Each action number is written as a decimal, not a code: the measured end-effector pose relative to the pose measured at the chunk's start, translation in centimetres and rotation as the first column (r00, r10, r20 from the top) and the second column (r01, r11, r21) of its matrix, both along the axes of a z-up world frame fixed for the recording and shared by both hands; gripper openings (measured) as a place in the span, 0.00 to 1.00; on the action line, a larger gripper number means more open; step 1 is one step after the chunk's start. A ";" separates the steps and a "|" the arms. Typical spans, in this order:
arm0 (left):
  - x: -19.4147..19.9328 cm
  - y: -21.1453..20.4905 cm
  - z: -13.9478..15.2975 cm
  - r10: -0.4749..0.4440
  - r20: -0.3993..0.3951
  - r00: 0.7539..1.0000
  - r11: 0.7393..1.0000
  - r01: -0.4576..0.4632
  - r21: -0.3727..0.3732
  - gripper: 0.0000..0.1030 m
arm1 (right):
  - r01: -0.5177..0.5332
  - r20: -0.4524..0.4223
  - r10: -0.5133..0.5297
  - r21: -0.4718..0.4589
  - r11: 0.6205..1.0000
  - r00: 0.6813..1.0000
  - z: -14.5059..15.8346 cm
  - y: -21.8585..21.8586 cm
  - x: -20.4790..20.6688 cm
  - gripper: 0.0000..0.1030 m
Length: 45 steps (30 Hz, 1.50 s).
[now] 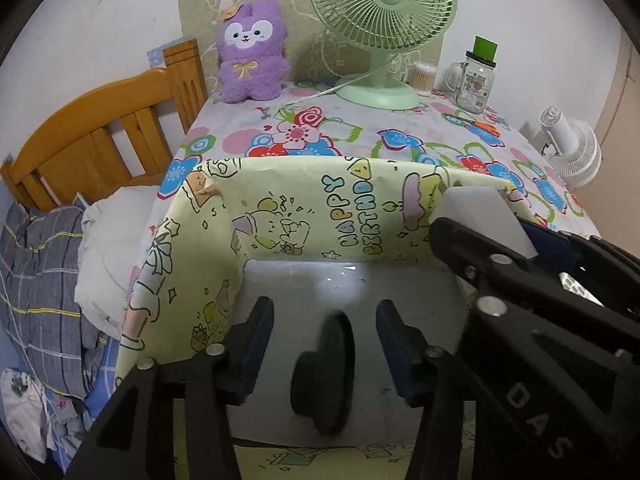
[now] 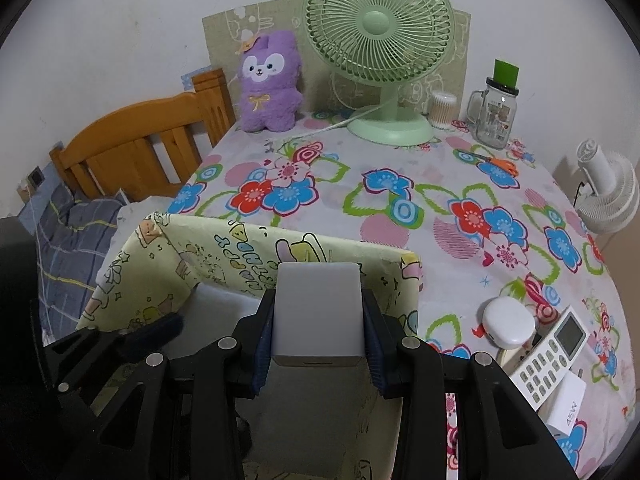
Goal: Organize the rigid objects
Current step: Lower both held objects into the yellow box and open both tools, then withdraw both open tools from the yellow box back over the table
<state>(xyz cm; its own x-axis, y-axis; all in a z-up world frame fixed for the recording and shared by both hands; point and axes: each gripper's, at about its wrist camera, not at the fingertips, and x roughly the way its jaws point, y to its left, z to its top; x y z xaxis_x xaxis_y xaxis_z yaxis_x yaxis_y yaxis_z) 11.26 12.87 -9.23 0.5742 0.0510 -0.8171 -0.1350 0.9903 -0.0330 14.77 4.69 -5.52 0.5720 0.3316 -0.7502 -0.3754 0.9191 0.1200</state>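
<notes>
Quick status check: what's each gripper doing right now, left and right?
Left gripper: open over the box, gripping nothing; a black disc lies between its fingers.
Right gripper: shut on the white block.

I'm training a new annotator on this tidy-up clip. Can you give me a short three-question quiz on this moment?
1. True or false: the right hand-held gripper is shut on a white rectangular block.
2. What lies between the fingers of the left hand-held gripper? A) a black round object B) scissors C) a remote
3. Fill in: the block is held above the yellow ____ box, which stands on the floral tablecloth.

Key: 1 true; 2 A, and the open fingers are not touching it; 3 cartoon-printed.
</notes>
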 end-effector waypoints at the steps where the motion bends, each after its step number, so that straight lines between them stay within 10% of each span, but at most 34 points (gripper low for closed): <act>1: 0.0 0.1 0.0 0.001 0.000 1.000 1.000 -0.001 -0.006 0.56 | -0.001 0.003 0.001 -0.007 1.000 1.000 0.0 0.1 0.0 0.42; 19: -1.4 -0.8 2.2 -0.001 0.037 0.999 0.999 0.003 -0.049 0.86 | -0.036 -0.021 0.037 0.026 0.999 0.999 1.1 -0.7 -1.2 0.65; 45: -5.1 -6.1 6.6 -0.040 0.147 0.988 0.998 0.032 0.054 0.95 | 0.043 0.093 -0.043 0.001 0.999 0.995 5.4 -6.3 -5.3 0.89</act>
<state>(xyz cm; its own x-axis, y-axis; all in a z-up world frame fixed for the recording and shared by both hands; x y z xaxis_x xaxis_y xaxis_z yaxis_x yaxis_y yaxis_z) 6.17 6.73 -2.67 0.6911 0.0675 -0.7196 -0.0964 0.9953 0.0008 9.49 -1.56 -0.11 0.6533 0.3043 -0.6933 -0.3448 0.9348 0.0854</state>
